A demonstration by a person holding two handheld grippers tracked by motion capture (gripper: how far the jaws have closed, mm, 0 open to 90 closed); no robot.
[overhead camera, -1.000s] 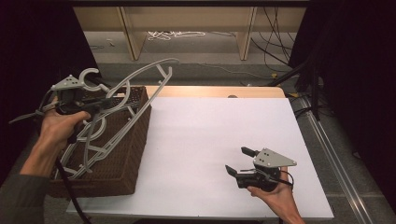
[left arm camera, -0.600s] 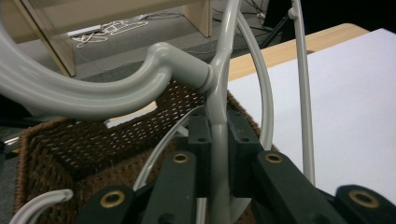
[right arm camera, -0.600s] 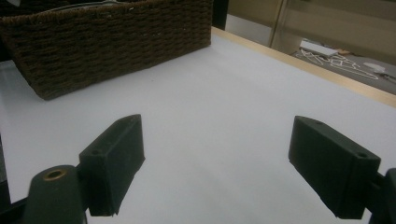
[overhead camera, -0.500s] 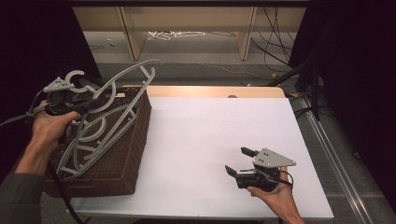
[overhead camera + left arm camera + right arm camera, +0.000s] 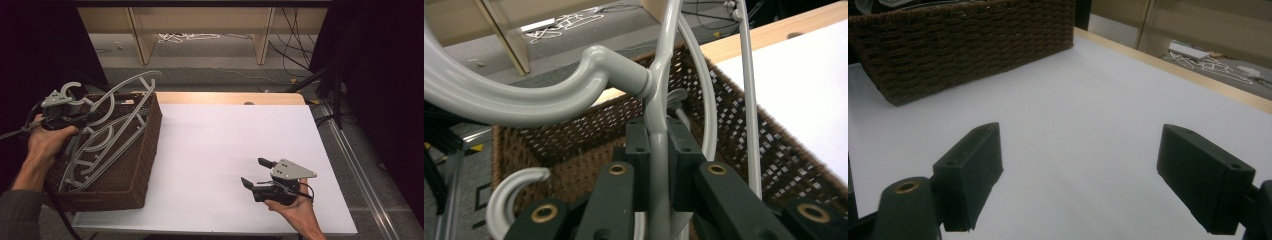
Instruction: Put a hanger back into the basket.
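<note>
The left gripper (image 5: 75, 119) was clenched on a grey hanger (image 5: 117, 100), its jaws pinching the neck just below the hook (image 5: 524, 95), as the left gripper view showed plainly. It hung above the far left corner of the wicker basket (image 5: 145, 150), which stood at the left edge of the white table (image 5: 225, 145). Compared with a second before, the held hanger had swung back: its arched shoulder, which had reached out past the basket's right rim toward the table's far edge, now lay over the basket's far right corner, and the hanger sat lower, tilted against the other hangers (image 5: 95, 155) piled inside. The left hand (image 5: 47, 142) had drawn toward the basket's left rim and slightly nearer the person.

The right gripper (image 5: 260, 175) rested in the right hand (image 5: 295, 205) near the table's near right corner, jaws spread wide with nothing between them; in the right gripper view bare white table showed between the two black pads (image 5: 973, 170). It lay where it had lain a second earlier, well apart from the basket.
</note>
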